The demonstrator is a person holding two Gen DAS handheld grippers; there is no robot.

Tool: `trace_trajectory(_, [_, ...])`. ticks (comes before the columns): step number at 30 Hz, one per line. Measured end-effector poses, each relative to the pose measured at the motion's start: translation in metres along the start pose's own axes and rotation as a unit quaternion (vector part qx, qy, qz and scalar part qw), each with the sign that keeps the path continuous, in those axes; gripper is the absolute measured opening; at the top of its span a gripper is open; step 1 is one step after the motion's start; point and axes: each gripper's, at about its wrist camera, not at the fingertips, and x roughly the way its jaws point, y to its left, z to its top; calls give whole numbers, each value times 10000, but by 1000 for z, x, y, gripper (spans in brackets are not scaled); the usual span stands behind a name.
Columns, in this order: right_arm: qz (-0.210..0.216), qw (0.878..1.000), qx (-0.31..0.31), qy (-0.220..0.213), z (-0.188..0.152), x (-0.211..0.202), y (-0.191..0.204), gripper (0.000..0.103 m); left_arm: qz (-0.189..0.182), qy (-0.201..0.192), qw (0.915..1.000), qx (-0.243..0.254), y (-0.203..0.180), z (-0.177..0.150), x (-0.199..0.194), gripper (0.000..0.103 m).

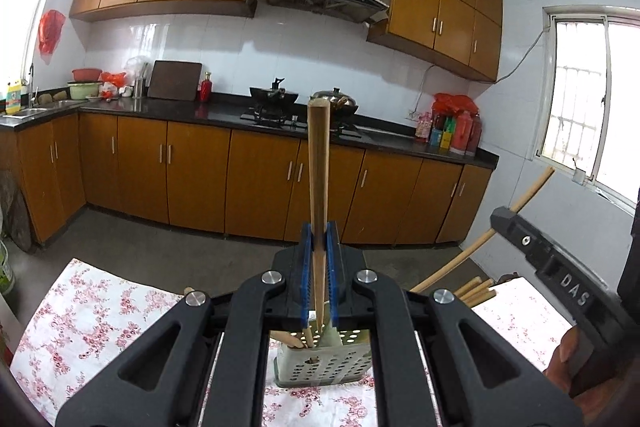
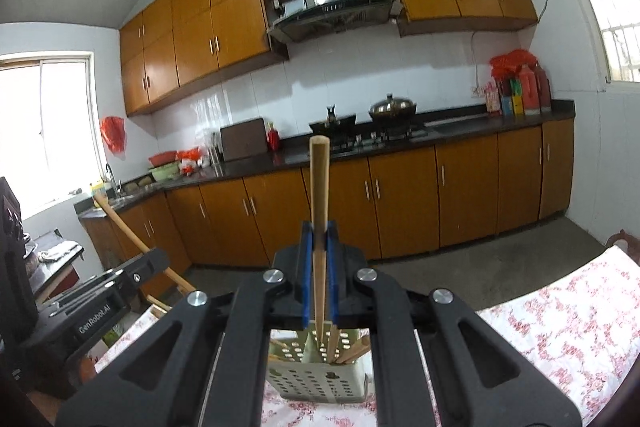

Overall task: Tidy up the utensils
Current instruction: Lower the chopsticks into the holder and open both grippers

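Each hand has a chopstick lifted and the step in hand looks like dropping them into the perforated holder (image 1: 324, 367) standing on the floral-clothed desk (image 1: 100, 315). The left gripper (image 1: 320, 267) pinches one chopstick (image 1: 319, 167) upright between its jaws; the right gripper (image 2: 319, 267) pinches another chopstick (image 2: 319, 187) likewise. Each stick's lower tip hangs just over the holder; next, lower and release.

Daylit, blown-out windows (image 1: 600, 99), fisheye-warped edges

The holder (image 1: 320, 367) stands on the table (image 1: 100, 311) (chopsticks (image 1: 476, 291) lying right of it), counter (image 1: 224, 113) behind.
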Motion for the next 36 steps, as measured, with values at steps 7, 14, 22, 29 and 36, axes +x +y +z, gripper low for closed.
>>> trace_trajectory(7, [-39,9998,9,181,-11,17,-2,8,67,22,10000,-4,2,-8,10,7])
trace_trajectory(14, [-72,9995,-10,312,-23,22,0,9,69,135,9999,5,1,-13,12,7])
trace_trajectory(22, [-121,9996,29,272,-22,13,1,14,-8,154,9998,-124,4,-9,6,11])
trace_trajectory(29, [-204,9996,20,178,-21,-5,-1,24,-2,42,9998,-197,8,-6,-6,29])
trace_trajectory(36, [-295,9995,-53,57,-25,-32,-1,39,16,-101,9996,-249,15,-4,-30,30])
